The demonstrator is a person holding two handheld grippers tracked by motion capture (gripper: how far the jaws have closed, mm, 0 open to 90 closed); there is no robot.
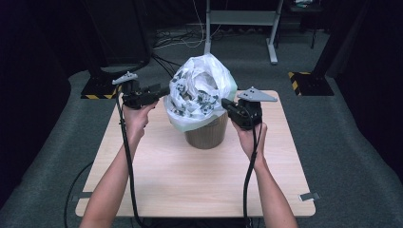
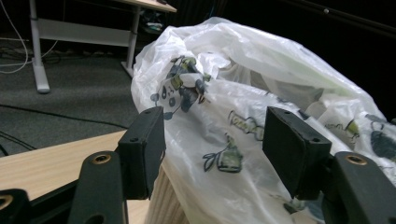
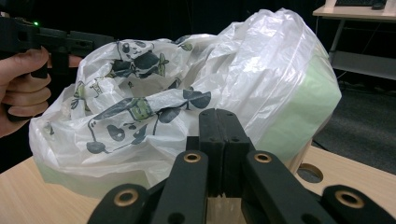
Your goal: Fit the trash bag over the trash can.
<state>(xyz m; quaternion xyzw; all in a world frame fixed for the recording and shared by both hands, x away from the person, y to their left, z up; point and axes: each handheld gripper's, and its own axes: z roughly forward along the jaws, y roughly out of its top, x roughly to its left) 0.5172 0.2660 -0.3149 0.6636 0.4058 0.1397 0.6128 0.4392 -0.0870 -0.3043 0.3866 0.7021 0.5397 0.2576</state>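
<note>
A white plastic bag [image 1: 199, 90] printed with pandas billows over a round wood-look bin [image 1: 206, 135] at the far middle of the table [image 1: 190, 180]. My left gripper [image 1: 164, 90] sits at the bag's left side. Its jaws are open in the left gripper view [image 2: 212, 140], with the bag [image 2: 224, 116] between the pads but not pressed. My right gripper [image 1: 224, 103] is at the bag's right edge. In the right gripper view [image 3: 219, 116] its pads meet, with the bag [image 3: 187, 84] just behind them. Whether film is pinched between them I cannot tell. The other gripper [image 3: 93, 42] shows at upper left.
Bare light wood tabletop spreads in front of the bin. Beyond the table stand two black posts on yellow-striped bases [image 1: 97, 90] [image 1: 309, 83] and a grey desk frame [image 1: 242, 19]. Cables lie on the carpet, and a cable trails from each gripper.
</note>
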